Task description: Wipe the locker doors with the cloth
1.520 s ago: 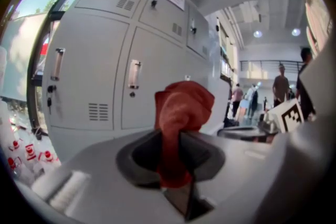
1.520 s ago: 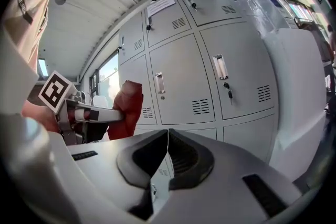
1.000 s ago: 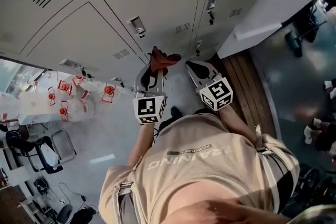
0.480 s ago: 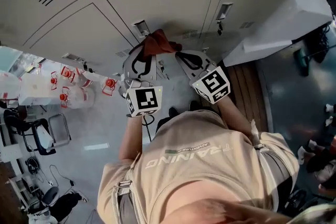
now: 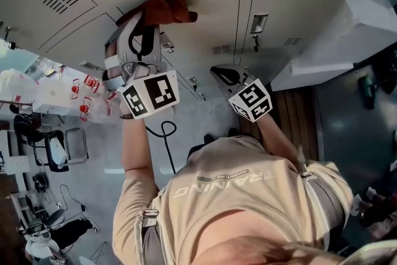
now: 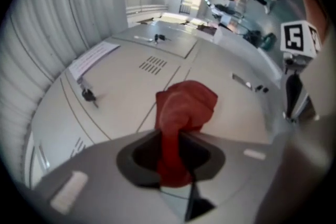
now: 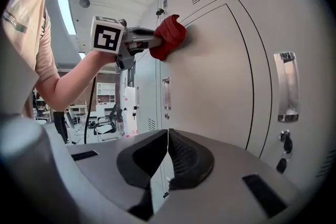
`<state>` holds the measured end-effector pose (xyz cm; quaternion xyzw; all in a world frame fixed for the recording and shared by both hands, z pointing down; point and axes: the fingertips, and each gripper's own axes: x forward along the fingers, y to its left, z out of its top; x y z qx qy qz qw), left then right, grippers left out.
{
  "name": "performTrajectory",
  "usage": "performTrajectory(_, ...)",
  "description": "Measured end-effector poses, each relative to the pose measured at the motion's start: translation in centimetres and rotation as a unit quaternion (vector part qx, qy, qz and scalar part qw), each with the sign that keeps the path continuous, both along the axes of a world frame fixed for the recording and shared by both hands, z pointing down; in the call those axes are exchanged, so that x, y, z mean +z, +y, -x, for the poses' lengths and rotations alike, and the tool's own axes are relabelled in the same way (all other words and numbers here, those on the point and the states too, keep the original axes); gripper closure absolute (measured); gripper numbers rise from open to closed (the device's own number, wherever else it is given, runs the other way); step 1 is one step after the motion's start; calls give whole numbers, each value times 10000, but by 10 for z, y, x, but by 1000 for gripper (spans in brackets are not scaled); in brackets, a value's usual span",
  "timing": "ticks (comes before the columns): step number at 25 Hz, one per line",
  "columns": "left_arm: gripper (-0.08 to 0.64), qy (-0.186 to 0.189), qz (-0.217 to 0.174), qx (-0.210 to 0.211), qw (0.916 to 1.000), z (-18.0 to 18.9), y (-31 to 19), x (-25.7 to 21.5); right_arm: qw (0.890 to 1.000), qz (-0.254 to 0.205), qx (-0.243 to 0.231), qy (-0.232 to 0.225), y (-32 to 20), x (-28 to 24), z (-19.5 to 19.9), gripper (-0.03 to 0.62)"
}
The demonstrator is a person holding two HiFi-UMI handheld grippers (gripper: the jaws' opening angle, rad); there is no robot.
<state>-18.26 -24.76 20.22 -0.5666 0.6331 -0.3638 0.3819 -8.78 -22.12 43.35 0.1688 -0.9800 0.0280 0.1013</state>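
Left gripper [image 6: 169, 136]: jaws clamped on a narrow fold of the crumpled dark-red cloth [image 6: 185, 106]. The bunched free end appears pressed against a pale grey metal locker door [image 7: 210, 71], high on the panel, just beside the seam with the next door.

Right gripper [image 7: 167, 150]: jaws together, nothing between them, held lower and apart from the door.

Risks (judged):
- The grip on the fold is small, so a hard drag across the seam could pull the cloth out.
- The wad touches only a small patch, so strips are likely to be missed.
- The dark key [image 6: 88, 95] hanging in the neighbouring lock could snag the fabric.
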Motion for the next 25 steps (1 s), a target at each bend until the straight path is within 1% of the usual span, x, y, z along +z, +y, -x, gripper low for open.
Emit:
performTrajectory(3,474,-498,-217,-153,9984,3,-3,-19,9998,81,144,63,0,6,-9,577)
performTrajectory(6,474,-777,-396,-328,9957,12,-4,-30,9995,187,249,105,6,11,-16,577)
performTrajectory(8,474,-827,-463,-325,9950,17,-10,-32,9992,212,288,165,9,15,-17,577)
performTrajectory(11,480,-824,-619,-197,9945,20,-13,-27,9991,256,303,177,16,19,-13,577)
performTrajectory(14,486,-647,-695,-22,9955,22,-13,-19,9989,327,234,229,24,27,-4,577)
performTrajectory(16,486,-487,-562,67,9972,23,-12,-7,9986,393,145,333,32,34,1,577)
performTrajectory(19,486,-336,-233,96,9991,27,-13,18,9983,427,32,406,40,37,7,577)
performTrajectory(23,485,-114,456,132,9988,27,-17,76,9977,486,101,466,39,43,5,577)
performTrajectory(24,485,-47,535,159,9984,27,-17,89,9975,504,95,484,40,45,6,577)
performTrajectory(25,486,22,515,179,9985,26,-16,98,9974,510,74,510,42,47,7,577)
